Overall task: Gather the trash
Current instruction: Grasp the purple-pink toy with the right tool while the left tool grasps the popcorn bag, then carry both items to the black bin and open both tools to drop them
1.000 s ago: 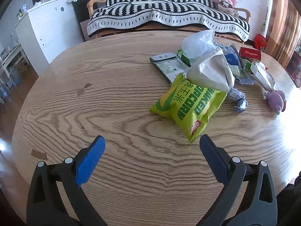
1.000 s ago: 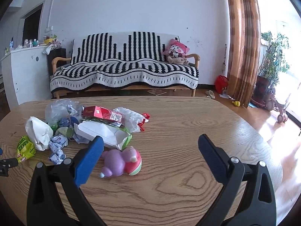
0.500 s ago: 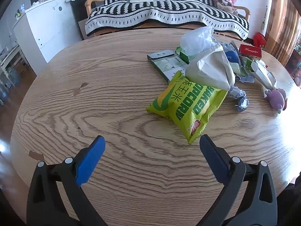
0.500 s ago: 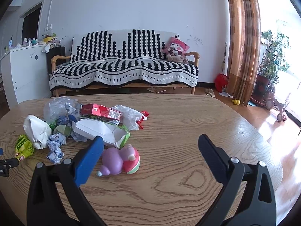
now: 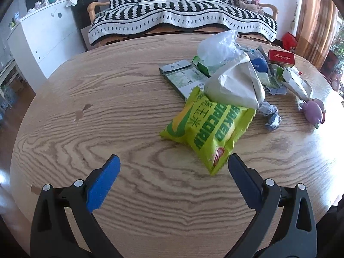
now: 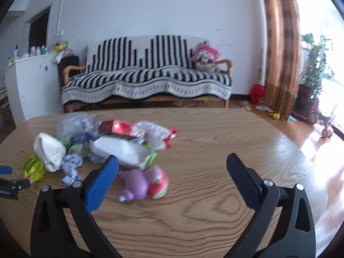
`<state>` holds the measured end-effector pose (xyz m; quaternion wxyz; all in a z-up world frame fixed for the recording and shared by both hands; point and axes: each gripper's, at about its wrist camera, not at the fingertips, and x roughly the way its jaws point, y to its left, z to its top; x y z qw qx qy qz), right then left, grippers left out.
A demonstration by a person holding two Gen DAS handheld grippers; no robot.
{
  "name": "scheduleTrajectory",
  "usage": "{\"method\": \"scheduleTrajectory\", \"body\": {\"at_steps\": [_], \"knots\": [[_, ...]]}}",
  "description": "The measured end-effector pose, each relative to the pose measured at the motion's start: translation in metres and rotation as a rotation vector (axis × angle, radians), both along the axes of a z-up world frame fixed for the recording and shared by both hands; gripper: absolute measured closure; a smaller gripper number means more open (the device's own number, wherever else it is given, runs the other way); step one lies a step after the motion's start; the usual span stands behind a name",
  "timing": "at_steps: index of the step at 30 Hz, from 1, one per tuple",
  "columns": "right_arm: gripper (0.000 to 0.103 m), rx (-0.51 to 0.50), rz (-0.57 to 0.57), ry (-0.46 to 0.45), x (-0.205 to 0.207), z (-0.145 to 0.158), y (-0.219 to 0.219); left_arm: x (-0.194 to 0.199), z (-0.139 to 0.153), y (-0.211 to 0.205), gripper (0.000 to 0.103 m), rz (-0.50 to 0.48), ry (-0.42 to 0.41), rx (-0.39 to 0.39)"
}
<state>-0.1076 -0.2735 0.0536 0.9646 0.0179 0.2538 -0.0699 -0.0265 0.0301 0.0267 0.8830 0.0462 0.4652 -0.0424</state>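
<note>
Both sets of jaws stand wide apart and hold nothing. The left gripper [image 5: 173, 167] hovers over the oval light-wood counter [image 5: 90, 133], and the right gripper [image 6: 172, 167] hovers over the same counter farther along.

Just ahead of the left jaws, nearer the right one, lies one yellow-green puffed foil snack bag printed "BAKED POPCORN" [image 5: 206, 126]; its near corner reaches almost between the tips. One crumpled white paper bag [image 5: 234, 86] sits on the far end of that snack bag, its mouth folded shut, so its contents cannot be told. Beyond it stands one crinkled clear plastic bag [image 5: 219, 47]; what it holds cannot be made out. To the left of these lies one flattened grey-green printed carton [image 5: 185, 77]. One red rectangular cardboard box [image 5: 281, 58] rests farther off to the right, closed. Right of the paper bag lie crumpled blue-and-white wrappers [image 5: 269, 112], their number unclear.

Directly ahead of the right gripper's left jaw lies one purple and red-green rounded plastic toy [image 6: 144, 183] on its side. Just behind it lies one long white torn carton with green edging [image 6: 124, 151], open at the near end; its inside is blurred. One white plastic bag with red handles [image 6: 157, 134] sits beyond that. The whole pile lies ahead and left of the right jaws.
</note>
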Motion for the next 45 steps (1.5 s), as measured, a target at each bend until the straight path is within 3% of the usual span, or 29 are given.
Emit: {"method": "scheduleTrajectory", "body": {"at_steps": [2,7,11,13,16,18,19,20,24,28,33,36,42,45], "knots": [[0.006,0.040,0.055,0.052,0.007,-0.005,0.007,0.005,0.000,-0.003,0.005,-0.022,0.003,-0.006],[0.006,0.188,0.050,0.243,0.035,-0.029,0.004,0.021,0.007,-0.016,0.005,-0.147,-0.025,0.002],[0.006,0.265,0.041,0.329,0.059,-0.043,-0.009,0.034,0.003,-0.016,0.006,-0.191,-0.021,-0.057],[0.006,0.263,0.050,0.353,0.067,-0.050,-0.009,0.038,-0.003,-0.013,0.021,-0.200,0.001,-0.103],[0.006,0.268,0.056,0.372,0.073,-0.058,-0.012,0.043,-0.006,-0.007,0.032,-0.209,0.037,-0.184],[0.020,0.262,0.072,0.379,0.076,-0.061,-0.013,0.045,-0.005,-0.003,0.041,-0.212,0.040,-0.234],[0.035,0.256,0.085,0.380,0.077,-0.062,-0.011,0.044,-0.005,0.000,0.042,-0.204,0.041,-0.260],[0.039,0.246,0.097,0.375,0.078,-0.060,-0.010,0.043,-0.003,0.003,0.043,-0.191,0.039,-0.291],[0.041,0.246,0.121,0.340,0.071,-0.051,-0.008,0.029,0.007,0.012,0.044,-0.173,-0.018,-0.331],[0.041,0.217,0.081,0.218,0.051,-0.030,-0.015,0.017,0.018,0.024,0.044,-0.122,-0.093,-0.305],[0.042,0.247,0.047,0.136,0.038,-0.017,-0.028,0.012,0.034,0.043,0.044,-0.013,-0.202,-0.259],[0.042,0.268,0.033,0.145,0.041,-0.017,-0.032,0.013,0.033,0.042,0.044,-0.020,-0.188,-0.275],[0.042,0.332,0.042,0.248,0.051,-0.033,-0.030,0.006,0.031,0.022,0.044,-0.069,-0.160,-0.256],[0.043,0.334,0.034,0.216,0.043,-0.026,-0.035,-0.009,0.037,-0.001,0.044,-0.118,-0.160,-0.253]]}}
